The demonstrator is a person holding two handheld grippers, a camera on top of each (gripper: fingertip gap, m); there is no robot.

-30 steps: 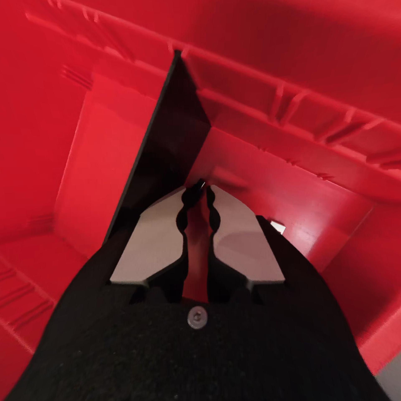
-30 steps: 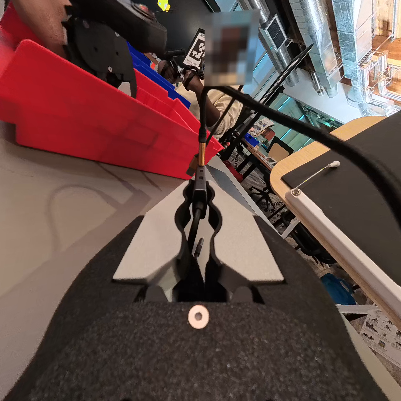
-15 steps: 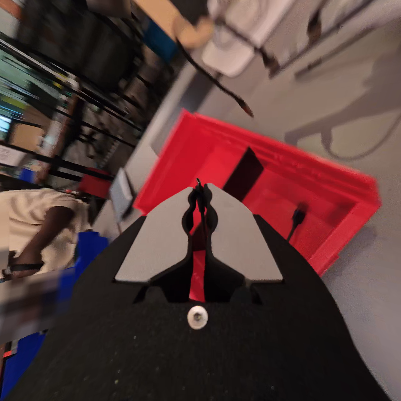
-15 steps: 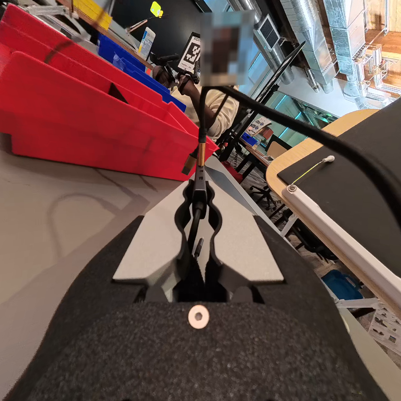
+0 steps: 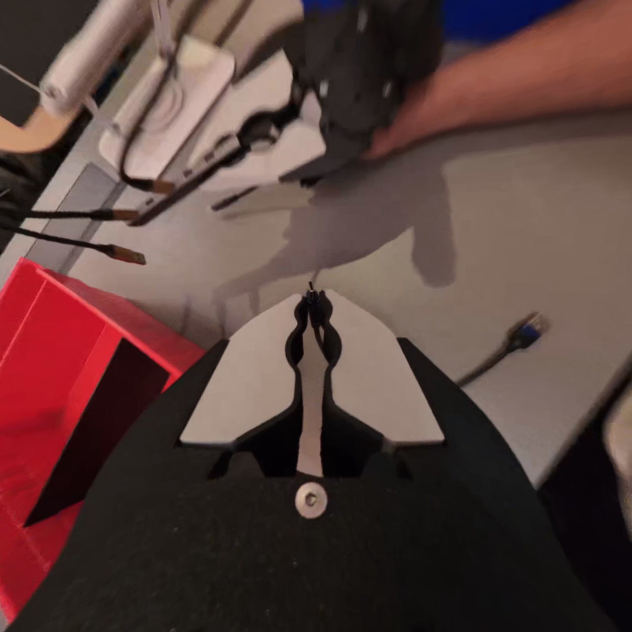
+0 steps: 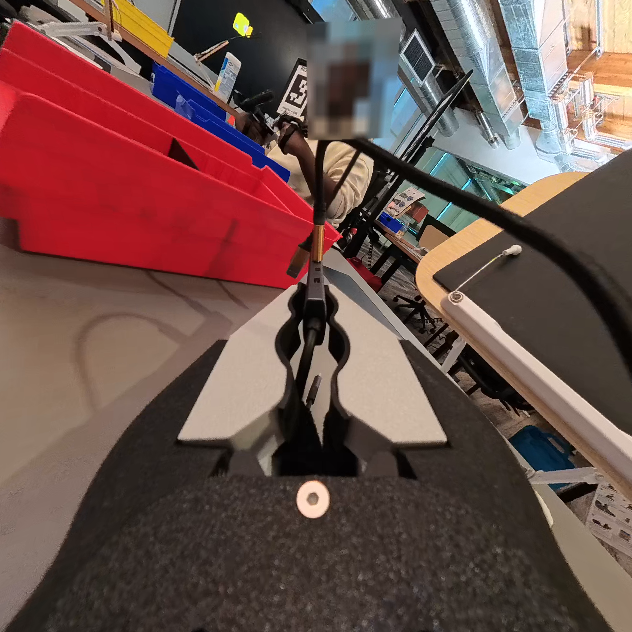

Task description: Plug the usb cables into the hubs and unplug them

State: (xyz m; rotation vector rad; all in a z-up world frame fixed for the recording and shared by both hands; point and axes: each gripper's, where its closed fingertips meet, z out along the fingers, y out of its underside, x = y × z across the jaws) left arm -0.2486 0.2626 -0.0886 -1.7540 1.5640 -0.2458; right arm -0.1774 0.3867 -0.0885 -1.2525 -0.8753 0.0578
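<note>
Pinching a thin black cable plug [image 5: 310, 297] right at its tips, the left gripper [image 5: 313, 301] is closed up tight over the grey tabletop [image 5: 376, 219], with a red bin [image 5: 51, 342] off to its left and a loose blue-tipped cable [image 5: 519, 337] lying to its right. The right gripper [image 6: 316, 294] is clamped on a slim grey hub [image 6: 315, 290] that has a gold-collared cable [image 6: 318, 239] plugged into its far end, red bins [image 6: 119, 198] sitting beyond it.

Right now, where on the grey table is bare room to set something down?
Bare grey table lies between the left gripper and the blue-tipped cable. It is crowded past the red bin, around the gold-tipped cables and right gripper.
</note>
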